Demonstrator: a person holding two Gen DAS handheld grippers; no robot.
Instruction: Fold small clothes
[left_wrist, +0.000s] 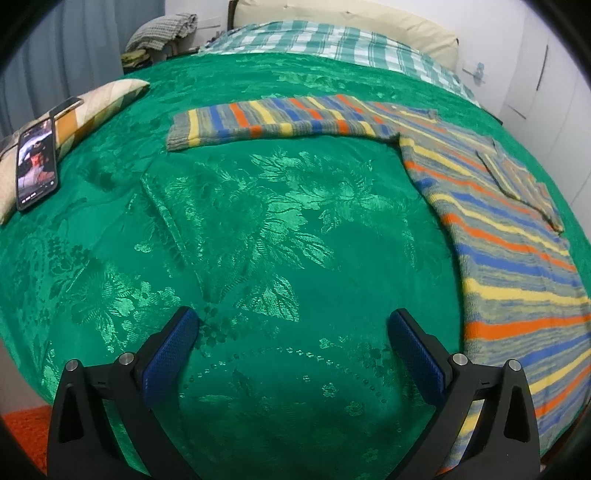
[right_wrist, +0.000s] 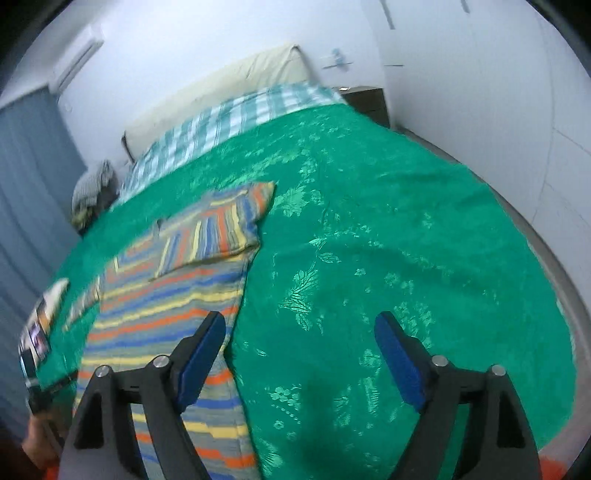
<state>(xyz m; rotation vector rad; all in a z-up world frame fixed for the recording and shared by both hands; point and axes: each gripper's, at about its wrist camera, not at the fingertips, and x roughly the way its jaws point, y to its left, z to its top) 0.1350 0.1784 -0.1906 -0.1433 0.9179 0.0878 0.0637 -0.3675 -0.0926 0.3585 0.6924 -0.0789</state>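
A striped knit sweater (left_wrist: 509, 236) in grey, yellow, blue and orange lies flat on the green bedspread (left_wrist: 258, 221). One sleeve (left_wrist: 273, 120) stretches out to the left. The other sleeve (right_wrist: 218, 229) is folded over the body (right_wrist: 162, 314). My left gripper (left_wrist: 293, 325) hangs open over bare bedspread, left of the sweater's hem, with nothing between its fingers. My right gripper (right_wrist: 300, 328) is open too, over the bedspread just right of the sweater's edge; its left finger (right_wrist: 205, 354) overlaps the sweater in the picture.
A phone (left_wrist: 37, 164) with a lit screen lies on a patterned pillow (left_wrist: 92, 107) at the left. A checked sheet (left_wrist: 332, 40) and a cream pillow (left_wrist: 351, 22) lie at the head. A dark nightstand (right_wrist: 365, 99) stands by the white wall.
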